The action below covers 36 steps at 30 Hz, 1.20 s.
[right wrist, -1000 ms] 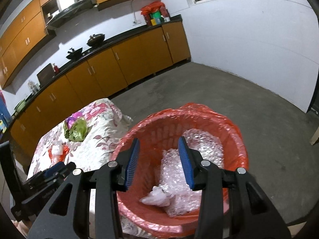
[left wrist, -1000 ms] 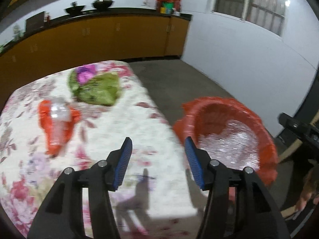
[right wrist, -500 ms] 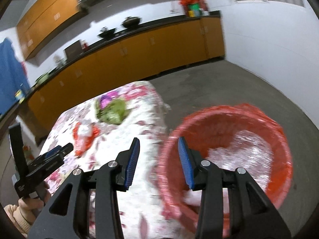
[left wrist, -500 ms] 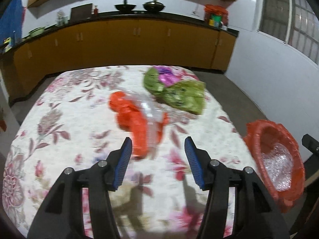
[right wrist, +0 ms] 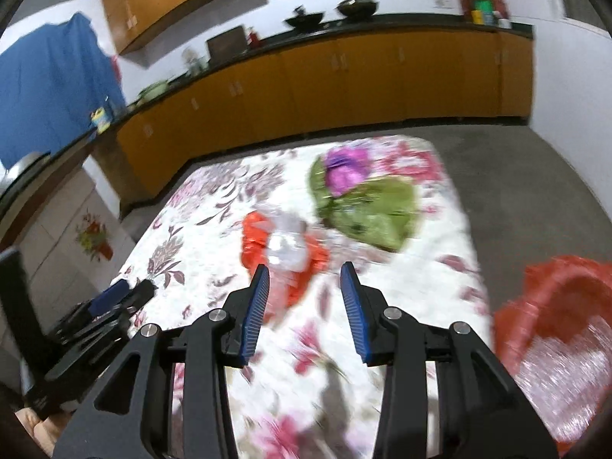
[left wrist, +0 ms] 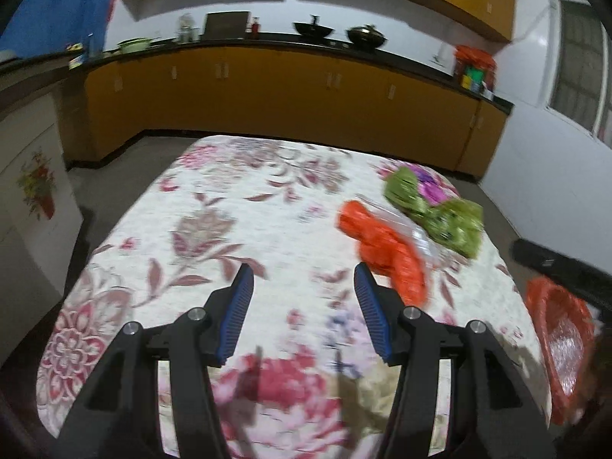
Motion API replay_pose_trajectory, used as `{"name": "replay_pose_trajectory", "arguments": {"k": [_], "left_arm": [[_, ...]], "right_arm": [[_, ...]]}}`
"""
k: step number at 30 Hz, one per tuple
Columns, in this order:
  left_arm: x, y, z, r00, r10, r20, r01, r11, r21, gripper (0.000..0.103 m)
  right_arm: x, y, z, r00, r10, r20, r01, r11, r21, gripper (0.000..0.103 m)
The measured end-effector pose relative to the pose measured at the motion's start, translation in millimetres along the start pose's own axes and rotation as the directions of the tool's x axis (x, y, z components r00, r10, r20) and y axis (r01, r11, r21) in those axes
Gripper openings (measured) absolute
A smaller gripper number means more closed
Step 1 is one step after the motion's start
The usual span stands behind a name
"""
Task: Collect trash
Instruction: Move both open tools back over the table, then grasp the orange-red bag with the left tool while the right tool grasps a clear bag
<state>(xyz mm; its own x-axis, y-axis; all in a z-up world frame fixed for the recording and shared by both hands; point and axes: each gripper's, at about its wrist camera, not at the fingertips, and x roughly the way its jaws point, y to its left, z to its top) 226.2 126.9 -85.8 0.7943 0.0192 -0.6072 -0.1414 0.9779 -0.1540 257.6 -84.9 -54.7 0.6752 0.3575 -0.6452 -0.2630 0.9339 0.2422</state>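
An orange plastic bag (left wrist: 386, 256) with a clear plastic bottle (right wrist: 285, 244) on it lies on the floral table (left wrist: 237, 229). A green bag (left wrist: 440, 214) with a purple wrapper (right wrist: 344, 170) lies just behind it. A red-lined trash basket (right wrist: 554, 336) stands off the table's right edge; it also shows in the left wrist view (left wrist: 562, 348). My left gripper (left wrist: 302, 306) is open and empty above the table, left of the orange bag. My right gripper (right wrist: 304, 298) is open and empty, just short of the bottle.
Orange kitchen cabinets (left wrist: 287, 91) with a dark counter run along the back wall, holding pans and containers. A white cabinet (left wrist: 26, 206) stands left of the table. Grey floor (right wrist: 516, 176) lies to the right, a white wall beyond.
Both grippers have swung left from the trash basket toward the table. The basket has slid to the right edge of both views and the bags now sit ahead. Both stayed open.
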Motion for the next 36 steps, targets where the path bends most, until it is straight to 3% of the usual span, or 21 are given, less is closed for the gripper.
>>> {"name": "replay_pose_trajectory", "arguments": {"k": [6, 12, 14, 15, 17, 27, 34, 36], "left_arm": [[6.9, 25.9, 3.0, 1.000, 0.029, -0.004, -0.029, 0.999, -0.044, 0.055], [18.1, 32.1, 3.2, 1.000, 0.022, -0.020, -0.023, 0.998, -0.062, 0.055], [21.3, 29.5, 2.7, 1.000, 0.012, -0.028, -0.014, 0.998, -0.061, 0.055], [23.1, 26.9, 2.6, 0.999, 0.004, -0.032, -0.006, 0.998, -0.059, 0.055], [26.1, 20.8, 2.7, 0.999, -0.011, -0.035, 0.009, 0.999, -0.053, 0.055], [68.2, -50.4, 7.5, 0.980, -0.151, -0.128, 0.150, 0.989, -0.016, 0.055], [107.5, -90.8, -2.1, 0.966, -0.114, -0.234, 0.125, 0.992, 0.031, 0.054], [114.0, -93.4, -5.0, 0.965, -0.099, -0.243, 0.111, 0.993, 0.036, 0.046]], "right_arm": [[56.0, 18.2, 5.1, 0.998, -0.013, -0.055, 0.011, 0.999, -0.030, 0.039], [86.9, 16.7, 2.5, 0.993, -0.049, -0.108, 0.044, 0.998, -0.048, 0.037], [97.2, 12.9, -1.1, 0.988, -0.070, -0.140, 0.061, 0.996, -0.063, 0.016], [96.9, 10.6, -2.8, 0.987, -0.074, -0.142, 0.066, 0.996, -0.064, 0.013], [87.0, 3.3, -5.6, 0.990, -0.075, -0.123, 0.069, 0.996, -0.053, 0.009], [9.3, -52.8, -23.5, 0.994, -0.105, -0.020, 0.106, 0.991, 0.079, 0.008], [-27.0, -84.4, -34.6, 0.991, -0.132, 0.001, 0.131, 0.981, 0.145, 0.008], [-32.9, -89.7, -37.8, 0.991, -0.136, 0.001, 0.134, 0.978, 0.158, 0.008]]}}
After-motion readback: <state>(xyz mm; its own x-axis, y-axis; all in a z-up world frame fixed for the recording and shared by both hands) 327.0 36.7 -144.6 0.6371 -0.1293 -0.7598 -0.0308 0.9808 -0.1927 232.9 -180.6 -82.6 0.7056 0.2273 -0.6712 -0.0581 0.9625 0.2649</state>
